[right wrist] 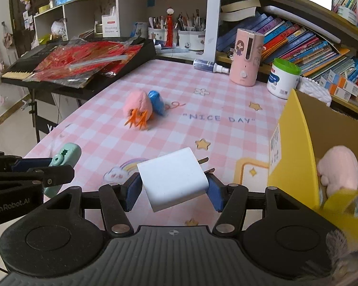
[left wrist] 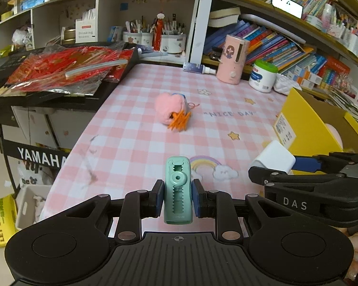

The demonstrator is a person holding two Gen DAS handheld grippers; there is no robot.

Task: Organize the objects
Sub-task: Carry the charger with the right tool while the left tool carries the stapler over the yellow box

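White charger [right wrist: 176, 181] sits skewed btwn the right gripper [right wrist: 174, 190] pads, jaws about half spread and pinching its sides, prongs pointing toward the yellow box [right wrist: 296, 140]. It's held up over the pink check tablecloth [right wrist: 202, 83], just beside the box's near wall. Risk as I see it: the block is smooth and cocked at an angle, so a quick swing could let it twist or slip out before it clears the wall; the prongs could also catch the cardboard edge.

Left gripper [left wrist: 177, 197] is clamped tight on a mint green correction-tape dispenser [left wrist: 178, 186], held upright, also above the cloth. Narrow, slick plastic shell w/ a toothed slot and a round hub on its face; it could pivot in the pads if bumped. The two tools sit close side by side, so they might knock each other heading for the same box.

Further out, a pink fluffy toy [left wrist: 170, 108] w/ orange feet and a blue bit behind lies mid-table, not yet picked up. Another pink plush [right wrist: 339, 174] is already inside the box.
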